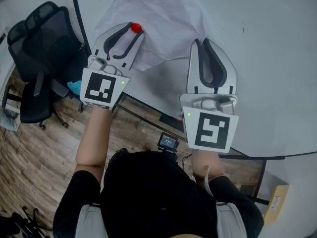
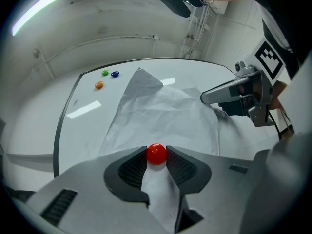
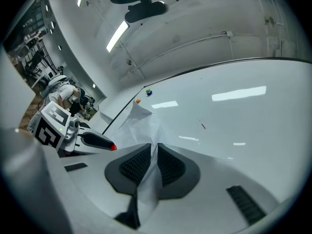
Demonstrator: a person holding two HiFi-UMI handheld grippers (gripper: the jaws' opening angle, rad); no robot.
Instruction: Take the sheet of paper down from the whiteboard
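Observation:
A crumpled white sheet of paper lies against the whiteboard. A round red magnet sits on the sheet's lower left part. My left gripper is closed around it, and in the left gripper view both pads touch the red magnet with the paper behind. My right gripper is at the sheet's lower right edge. In the right gripper view its pads pinch a fold of the paper, which runs down between the jaws.
Three small coloured magnets stick to the board beyond the sheet's far corner. A black office chair stands on the wooden floor to the left, below the board's edge. A cardboard box is at the lower right.

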